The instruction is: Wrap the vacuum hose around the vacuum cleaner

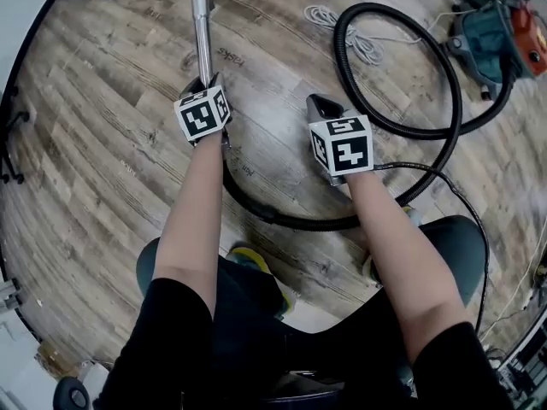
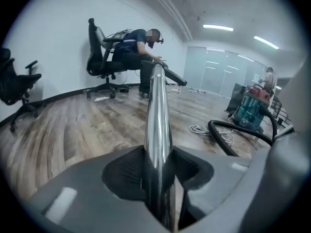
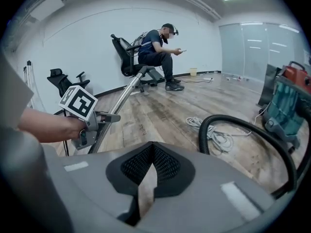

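**Q:** Okay, so where's the vacuum hose point(image 1: 308, 223) sitting?

**A:** Down on the wood-plank floor point(image 1: 111, 143). It's black and ribbed, lying in one big loose loop that runs off to the vacuum cleaner point(image 1: 487, 37), a teal tub with a red top. It's not wrapped around it at all.

**Q:** And the jaws?

**A:** On the left gripper point(image 2: 158, 166) they're clamped on the shiny chrome wand point(image 1: 202, 24). Its own view shows the tube running straight out between them. On the right gripper point(image 3: 151, 166) they're closed on nothing, with just a sliver of floor between the mesh-textured pads point(image 3: 170, 166).

**Q:** Anything one camera gets that the others don't?

**A:** Yep. Only the head view shows the whole loop, plus a coiled white cord point(image 1: 359, 45) right by it. The gripper views catch a person point(image 3: 158, 45) seated on an office chair point(image 3: 124, 52).
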Demonstrator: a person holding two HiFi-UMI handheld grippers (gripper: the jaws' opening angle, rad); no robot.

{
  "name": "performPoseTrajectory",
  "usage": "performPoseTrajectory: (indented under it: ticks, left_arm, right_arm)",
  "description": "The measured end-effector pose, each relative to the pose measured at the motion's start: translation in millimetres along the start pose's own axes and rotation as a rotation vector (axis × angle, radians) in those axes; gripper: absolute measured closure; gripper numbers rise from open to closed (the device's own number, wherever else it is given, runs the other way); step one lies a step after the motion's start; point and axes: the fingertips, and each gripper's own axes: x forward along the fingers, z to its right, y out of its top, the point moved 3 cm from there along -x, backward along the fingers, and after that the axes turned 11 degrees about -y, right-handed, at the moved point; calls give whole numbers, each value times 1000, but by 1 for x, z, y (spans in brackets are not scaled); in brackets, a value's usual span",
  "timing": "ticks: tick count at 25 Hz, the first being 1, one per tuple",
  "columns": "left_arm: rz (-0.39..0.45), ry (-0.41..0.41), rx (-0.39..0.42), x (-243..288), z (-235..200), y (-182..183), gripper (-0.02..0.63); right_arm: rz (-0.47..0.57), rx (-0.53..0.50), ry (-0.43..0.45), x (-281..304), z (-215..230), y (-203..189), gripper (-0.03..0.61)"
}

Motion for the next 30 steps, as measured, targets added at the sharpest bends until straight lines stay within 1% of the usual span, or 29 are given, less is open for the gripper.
performPoseTrajectory:
  ticks: [2, 5, 9, 11, 13, 15, 19, 22, 25, 28, 30]
  left_arm:
    - [1, -31, 70, 5, 27, 35, 449]
    - [11, -86, 163, -2, 83, 89, 449]
    - [30, -167, 258, -39, 171, 163, 448]
    - [23, -210, 294, -62, 210, 191, 448]
    - [-6, -249, 327, -85, 238, 211, 448]
    - [-36, -288, 356, -106, 257, 231, 448]
    - [-85, -397, 399, -147, 282, 269, 448]
    - [-120, -475, 465, -169, 302, 296, 448]
    - [-172, -531, 589, -168, 329, 324, 448]
    - [-210, -604, 765, -143, 380, 354, 448]
    - [-248, -653, 871, -131, 408, 364, 448]
  right_arm:
    - [22, 21, -18, -15, 28, 17, 552]
    - [46, 45, -33, -49, 69, 39, 552]
    - [32, 94, -31, -110, 109, 73, 552]
    - [11, 132, -36, -143, 122, 90, 552]
    - [-15, 163, -49, -176, 126, 105, 552]
    - [-32, 191, -74, -208, 126, 121, 554]
    - [-42, 294, -159, -275, 120, 151, 552]
    - [-43, 383, -221, -317, 115, 161, 552]
    - [-59, 479, -249, -338, 123, 164, 552]
    - [-55, 556, -283, -342, 164, 176, 552]
    - [-56, 590, -296, -340, 191, 185, 554]
